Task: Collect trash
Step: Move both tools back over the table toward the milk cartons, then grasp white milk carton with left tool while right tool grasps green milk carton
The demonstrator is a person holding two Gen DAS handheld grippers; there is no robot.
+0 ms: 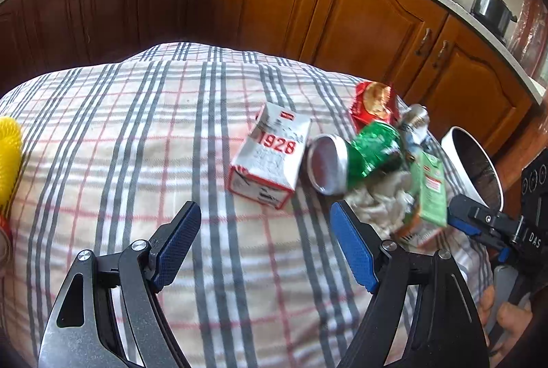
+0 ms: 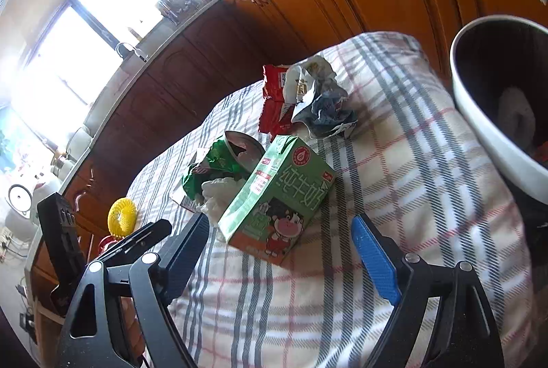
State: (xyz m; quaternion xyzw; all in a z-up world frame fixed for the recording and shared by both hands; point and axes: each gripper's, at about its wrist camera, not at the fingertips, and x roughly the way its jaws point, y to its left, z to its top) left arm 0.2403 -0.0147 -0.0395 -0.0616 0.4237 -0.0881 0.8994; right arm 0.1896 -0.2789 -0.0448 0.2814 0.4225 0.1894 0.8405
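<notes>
Trash lies on a plaid-covered table [image 1: 137, 135]: a white "1928" carton [image 1: 270, 155], a crushed green can [image 1: 349, 159], a red snack wrapper [image 1: 375, 106], a crumpled silver wrapper [image 1: 414, 121], white tissue [image 1: 373, 200] and a green milk carton [image 1: 428, 193]. My left gripper [image 1: 265, 231] is open and empty, just short of the 1928 carton. My right gripper [image 2: 281, 238] is open, with the green milk carton [image 2: 281, 197] lying just ahead between its fingers. Behind the carton are the can [image 2: 219, 159], tissue [image 2: 219, 193], red wrapper [image 2: 274, 101] and silver wrapper [image 2: 322, 101].
A white bin [image 2: 493, 114] with a dark inside stands at the table's right edge; it also shows in the left wrist view [image 1: 476, 162]. A yellow ring-shaped object [image 2: 121, 217] lies at the table's left end. Wooden kitchen cabinets [image 1: 342, 8] stand behind the table.
</notes>
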